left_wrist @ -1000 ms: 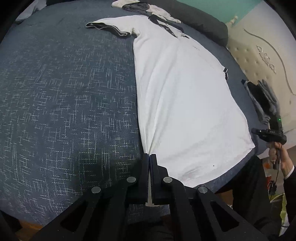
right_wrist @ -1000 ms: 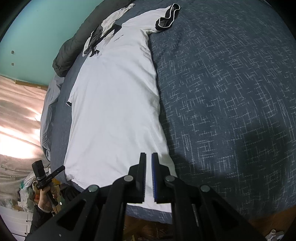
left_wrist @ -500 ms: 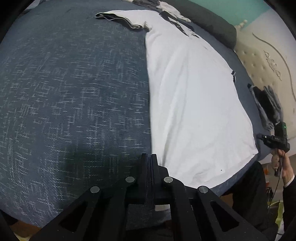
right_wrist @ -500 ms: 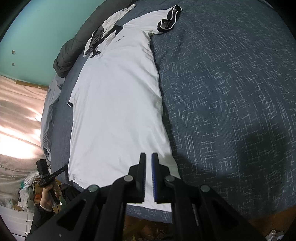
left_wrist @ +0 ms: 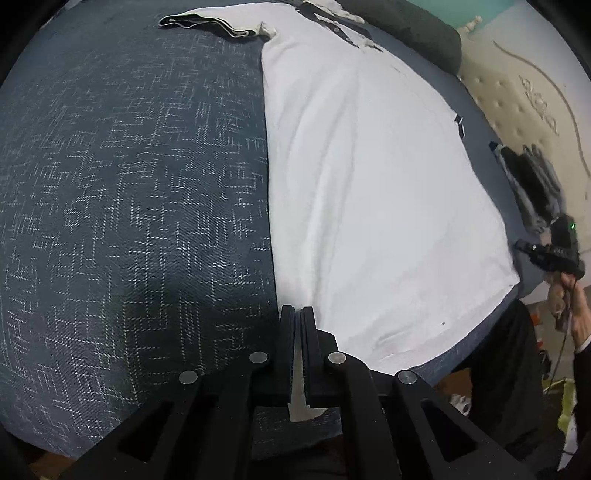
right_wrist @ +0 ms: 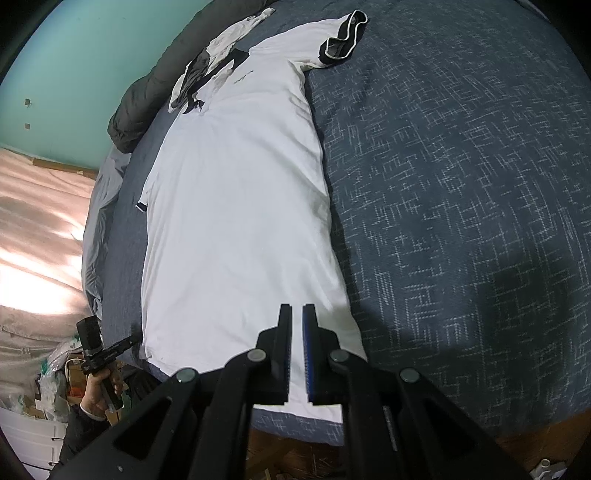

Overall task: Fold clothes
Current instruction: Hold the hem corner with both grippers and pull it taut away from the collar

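Left wrist view, 9 o'clock side: dark patterned bedspread (left_wrist: pixel 129 203), bare, presumably kept free as landing space for a fold. Centre to 3 o'clock: white polo shirt (left_wrist: pixel 369 192) spread flat, front up, collar toward 12 o'clock, hem at the near bed edge; 1 sleeve (left_wrist: pixel 218 26) flung out toward 11 o'clock, not yet tucked.

6 o'clock: left gripper (left_wrist: pixel 298 317) pressed together on the shirt's left hem corner, a tab of white cloth showing below the jaws. Grip at the corner reads as anchoring the side edge so the body lies straight.

Right wrist view, 9 o'clock: teal wall, pinkish curtain, left hand (right_wrist: pixel 99 391) on its handle near 8 o'clock. Centre: shirt running from 12 to 6 o'clock. 6 o'clock: right gripper (right_wrist: pixel 296 317), jaws nearly closed over the opposite hem corner; thin gap visible, white cloth behind it, so pinching likely but not certain from this angle.

Judgement: both hem corners taken, ready for a first fold.
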The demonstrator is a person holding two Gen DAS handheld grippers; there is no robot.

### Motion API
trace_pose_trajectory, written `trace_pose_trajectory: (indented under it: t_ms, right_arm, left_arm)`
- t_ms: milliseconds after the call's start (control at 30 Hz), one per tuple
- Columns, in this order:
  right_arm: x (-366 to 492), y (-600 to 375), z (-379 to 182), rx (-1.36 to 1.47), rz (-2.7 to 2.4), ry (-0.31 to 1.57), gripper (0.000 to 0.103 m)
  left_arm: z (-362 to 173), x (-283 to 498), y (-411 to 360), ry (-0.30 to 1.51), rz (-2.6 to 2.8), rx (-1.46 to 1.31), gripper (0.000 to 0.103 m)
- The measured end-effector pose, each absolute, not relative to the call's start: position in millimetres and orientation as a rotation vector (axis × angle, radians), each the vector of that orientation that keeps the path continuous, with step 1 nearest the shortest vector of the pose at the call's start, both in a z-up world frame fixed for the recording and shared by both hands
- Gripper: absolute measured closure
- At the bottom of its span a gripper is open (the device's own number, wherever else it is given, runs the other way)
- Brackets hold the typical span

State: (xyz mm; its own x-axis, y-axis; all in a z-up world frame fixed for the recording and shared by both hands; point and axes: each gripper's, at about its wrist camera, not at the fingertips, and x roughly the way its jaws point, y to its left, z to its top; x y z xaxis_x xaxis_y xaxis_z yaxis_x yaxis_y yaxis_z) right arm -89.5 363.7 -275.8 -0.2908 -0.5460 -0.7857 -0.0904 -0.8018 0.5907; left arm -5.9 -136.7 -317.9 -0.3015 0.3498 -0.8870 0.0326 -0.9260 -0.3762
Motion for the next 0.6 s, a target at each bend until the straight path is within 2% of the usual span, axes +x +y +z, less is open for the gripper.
trace_pose_trajectory:
  t_ms: [600]
  right_arm:
    - [-90.2, 363.6, -274.0, 1.648, -2.172, -0.799, 0.097]
  left_arm:
    - [-304.7, 12.2, -160.3, -0.531, 2.403, -1.658, 0.103]
